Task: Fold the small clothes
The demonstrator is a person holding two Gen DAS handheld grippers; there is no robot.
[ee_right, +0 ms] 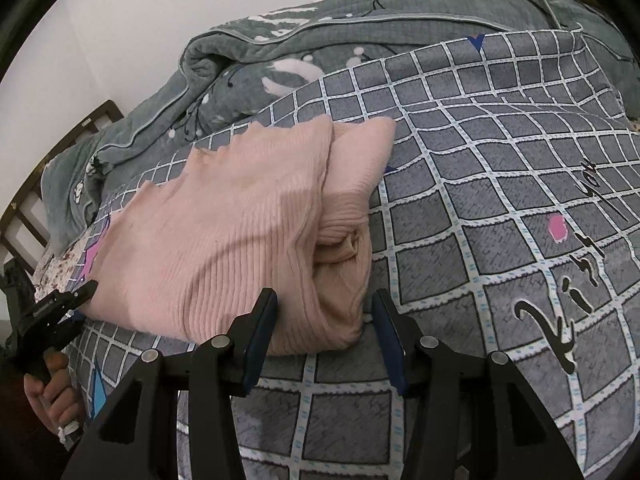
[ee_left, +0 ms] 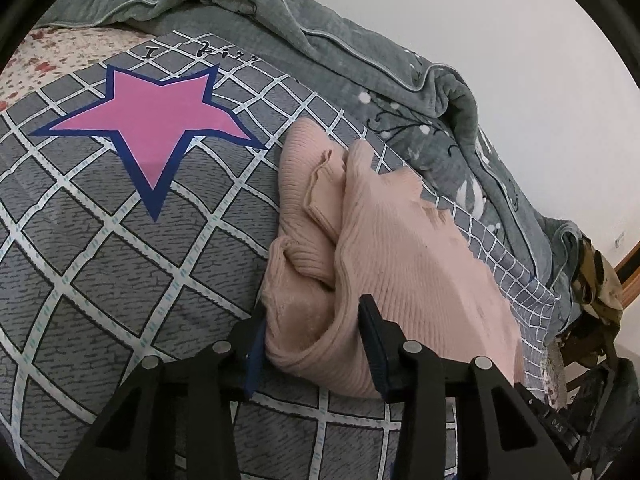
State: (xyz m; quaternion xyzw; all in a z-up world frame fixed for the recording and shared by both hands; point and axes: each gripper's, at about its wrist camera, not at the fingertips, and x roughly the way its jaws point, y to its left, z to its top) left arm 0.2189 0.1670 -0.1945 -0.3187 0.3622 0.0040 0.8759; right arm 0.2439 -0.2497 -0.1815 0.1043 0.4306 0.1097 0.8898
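A pink ribbed knit garment (ee_left: 400,248) lies folded in a bundle on the grey checked bedsheet (ee_left: 120,272). My left gripper (ee_left: 312,320) is open, its two fingers on either side of the garment's near folded edge. In the right wrist view the same garment (ee_right: 224,232) lies across the sheet (ee_right: 480,240). My right gripper (ee_right: 324,312) is open, its fingers on either side of the garment's near corner. The left gripper (ee_right: 86,290) shows at the garment's left edge, held by a hand (ee_right: 52,384).
A grey-green quilt (ee_left: 360,64) is bunched along the wall behind the garment; it also shows in the right wrist view (ee_right: 280,52). A pink star (ee_left: 152,124) is printed on the sheet. A wooden bed frame (ee_right: 48,168) stands at the left. Dark clutter (ee_left: 596,320) lies off the bed.
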